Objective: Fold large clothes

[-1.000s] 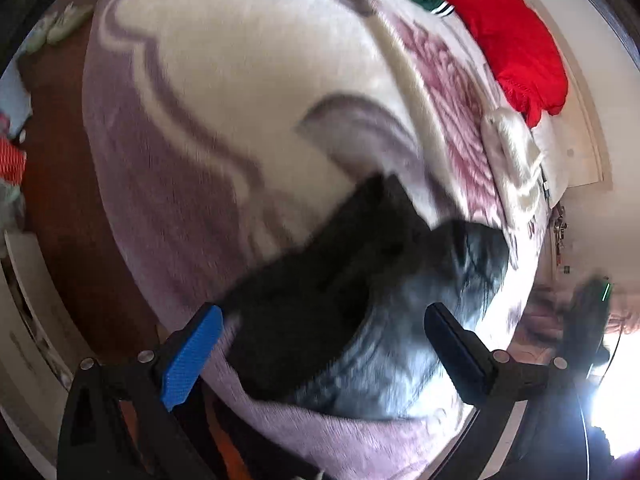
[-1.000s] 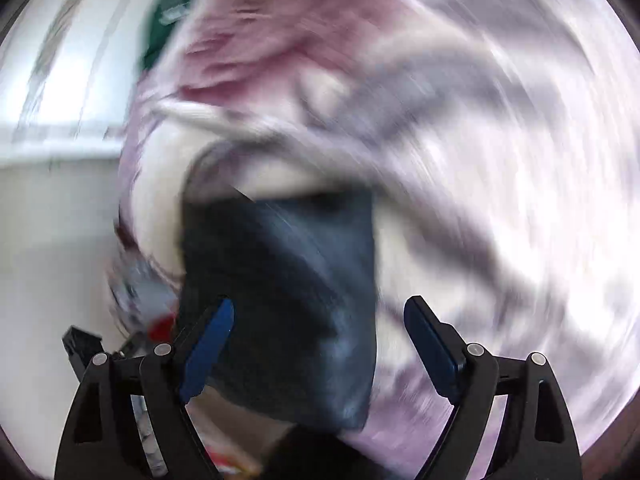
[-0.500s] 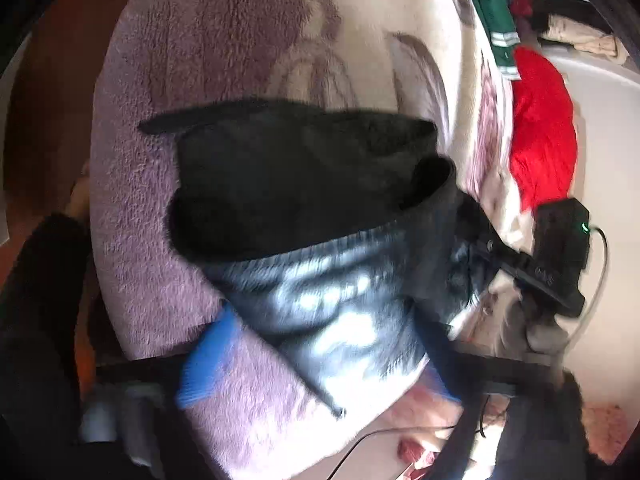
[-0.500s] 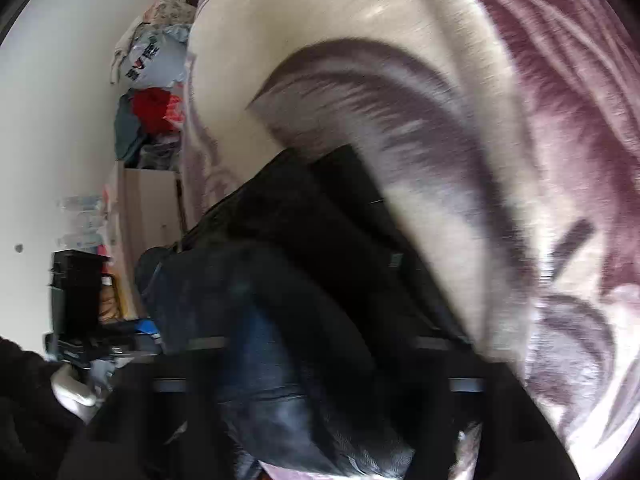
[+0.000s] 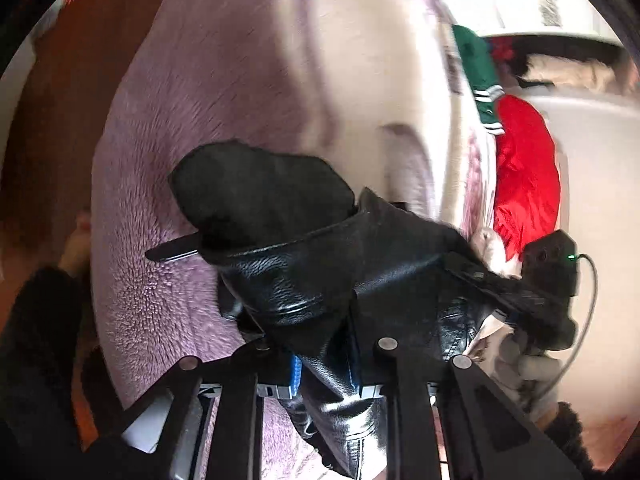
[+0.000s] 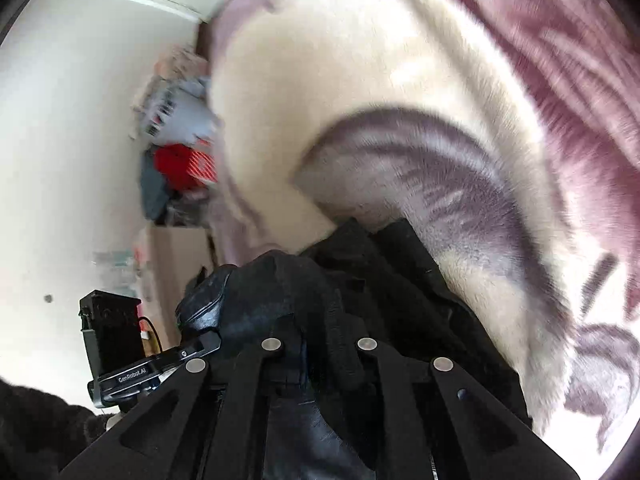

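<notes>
Left wrist view: my left gripper (image 5: 324,372) and right gripper (image 6: 320,364), jaws just closing, both pinch the black leather jacket (image 5: 320,276) (heavy, slick, floppy), so I'd grip seams.

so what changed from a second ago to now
Both tools came down onto the black leather garment and their jaws have just been closing: the left tool now pinches a fold of it, and the right tool grips it too. The purple and cream blanket and red clothing stayed put.
</notes>
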Demonstrator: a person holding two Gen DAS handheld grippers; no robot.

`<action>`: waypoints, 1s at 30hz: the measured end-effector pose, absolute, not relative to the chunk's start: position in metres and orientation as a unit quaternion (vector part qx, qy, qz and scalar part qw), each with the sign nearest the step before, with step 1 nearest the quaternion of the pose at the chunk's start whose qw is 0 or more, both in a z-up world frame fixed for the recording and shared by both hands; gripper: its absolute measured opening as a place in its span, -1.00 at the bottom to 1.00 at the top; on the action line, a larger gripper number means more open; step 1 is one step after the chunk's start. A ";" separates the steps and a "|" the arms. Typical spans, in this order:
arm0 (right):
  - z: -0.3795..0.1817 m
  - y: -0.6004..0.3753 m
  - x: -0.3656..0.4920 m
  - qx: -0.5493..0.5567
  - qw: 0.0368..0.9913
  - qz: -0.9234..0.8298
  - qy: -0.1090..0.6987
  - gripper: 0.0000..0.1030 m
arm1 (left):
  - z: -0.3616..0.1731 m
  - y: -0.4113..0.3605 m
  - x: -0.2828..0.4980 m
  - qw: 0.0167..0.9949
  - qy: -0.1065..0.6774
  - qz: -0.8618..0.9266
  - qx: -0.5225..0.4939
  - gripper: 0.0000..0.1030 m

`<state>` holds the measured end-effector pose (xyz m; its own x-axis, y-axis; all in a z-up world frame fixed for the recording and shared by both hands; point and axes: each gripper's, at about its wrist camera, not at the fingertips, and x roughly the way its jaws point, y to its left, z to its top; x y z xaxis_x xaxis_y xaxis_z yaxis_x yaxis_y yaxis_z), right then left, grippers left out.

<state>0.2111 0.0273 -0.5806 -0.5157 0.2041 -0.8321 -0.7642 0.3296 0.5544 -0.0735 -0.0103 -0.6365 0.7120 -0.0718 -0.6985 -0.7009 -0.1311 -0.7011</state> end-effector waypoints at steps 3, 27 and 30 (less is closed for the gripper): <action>-0.618 0.041 0.204 -0.251 0.436 0.512 0.696 -0.82 | -0.637 -0.010 -0.071 0.598 0.280 0.259 -0.705 -0.69; -0.622 -0.038 0.257 -0.167 0.548 0.362 0.735 -0.96 | -0.637 -0.004 -0.064 0.608 0.309 0.222 -0.697 -0.56; -0.575 -0.058 0.263 -0.136 0.564 0.378 0.721 -0.87 | -0.619 -0.006 -0.067 0.589 0.323 0.207 -0.711 -0.46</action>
